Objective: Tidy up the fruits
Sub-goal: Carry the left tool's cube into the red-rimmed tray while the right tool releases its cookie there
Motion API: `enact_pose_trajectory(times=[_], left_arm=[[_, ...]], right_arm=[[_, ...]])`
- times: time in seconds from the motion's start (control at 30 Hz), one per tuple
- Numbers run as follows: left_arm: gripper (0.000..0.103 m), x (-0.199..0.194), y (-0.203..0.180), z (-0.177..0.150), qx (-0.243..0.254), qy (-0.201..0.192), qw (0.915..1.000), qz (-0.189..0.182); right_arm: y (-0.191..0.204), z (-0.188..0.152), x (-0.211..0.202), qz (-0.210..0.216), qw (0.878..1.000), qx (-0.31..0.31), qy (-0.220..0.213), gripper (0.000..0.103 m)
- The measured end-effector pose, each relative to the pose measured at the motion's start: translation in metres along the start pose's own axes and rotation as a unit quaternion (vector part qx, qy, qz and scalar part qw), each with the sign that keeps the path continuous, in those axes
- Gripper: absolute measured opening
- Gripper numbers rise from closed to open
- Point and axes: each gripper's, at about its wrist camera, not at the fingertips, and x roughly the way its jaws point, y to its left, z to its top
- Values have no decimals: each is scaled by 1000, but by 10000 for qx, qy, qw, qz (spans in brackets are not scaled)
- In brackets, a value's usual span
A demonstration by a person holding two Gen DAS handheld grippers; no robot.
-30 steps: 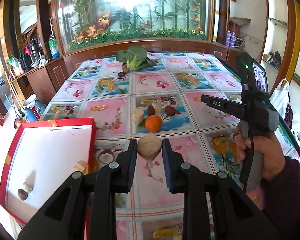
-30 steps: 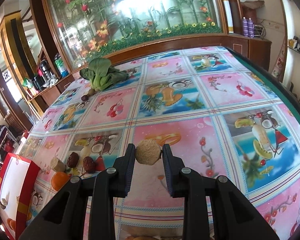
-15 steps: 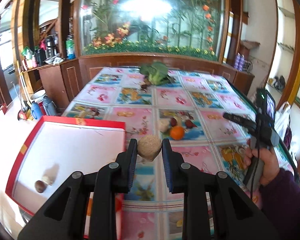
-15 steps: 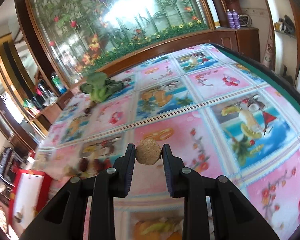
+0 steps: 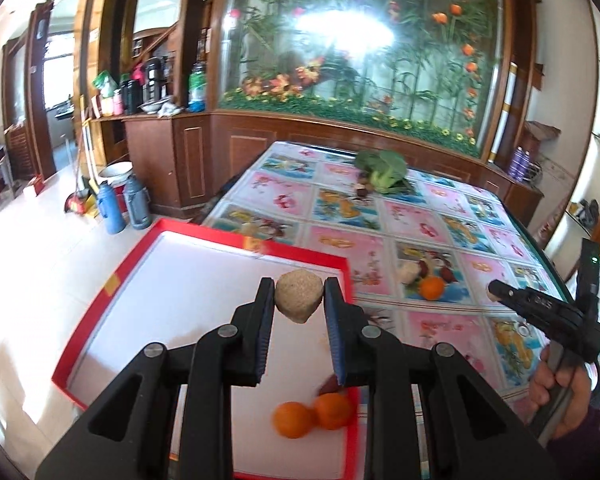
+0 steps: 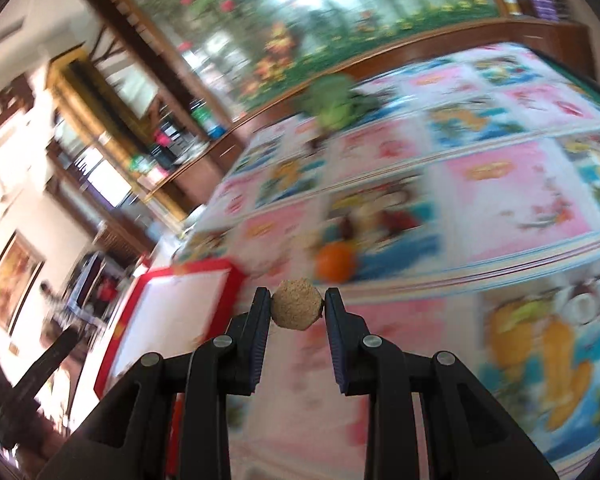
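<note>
A large glass panel (image 5: 364, 48) painted with bamboo, tulips and orange flowers fills the far wall, glare burning white at its centre. Below it runs dark wood panelling (image 5: 236, 148). To the left a wooden counter (image 5: 148, 120) carries flasks, bottles and a green packet — beyond it, wooden pillars (image 5: 112, 32) and a bright doorway (image 5: 58, 80). The floor (image 5: 32, 248) is pale glossy tile, with two blue thermoses (image 5: 124, 208) and a white bucket (image 5: 116, 170) standing near the panelling. On the right, a cream wall (image 5: 560, 92) with shelves. The right wrist view is smeared — a framed picture (image 6: 10, 284) hangs far left.
</note>
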Motion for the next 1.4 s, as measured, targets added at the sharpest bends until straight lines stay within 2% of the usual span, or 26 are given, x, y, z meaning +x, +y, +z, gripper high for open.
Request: enact_pose_trajectory(times=[0.2,0.27,0.5,0.83,1.03,1.4], left_arm=[[27,-3,36,-7,-151,0,9994,309],[27,0,47,-12,-174,53,9989,425],[27,12,66,-25,-164,323,9982,481],[27,28,71,-37,-11,555,9969,559],[27,33,78,-38,209,549,9939,931],[27,50,80,-41,348,801,9907,1047]], right_arm=[[63,-23,18,470,9964,-610,360,26],[80,-31,27,502,9941,-860,440,26],[118,-57,62,481,9842,-1507,792,26],[145,-71,101,352,9752,-1842,1171,26],[152,-75,120,297,9707,-1913,1425,26],[155,-78,125,283,9679,-2011,1479,27]])
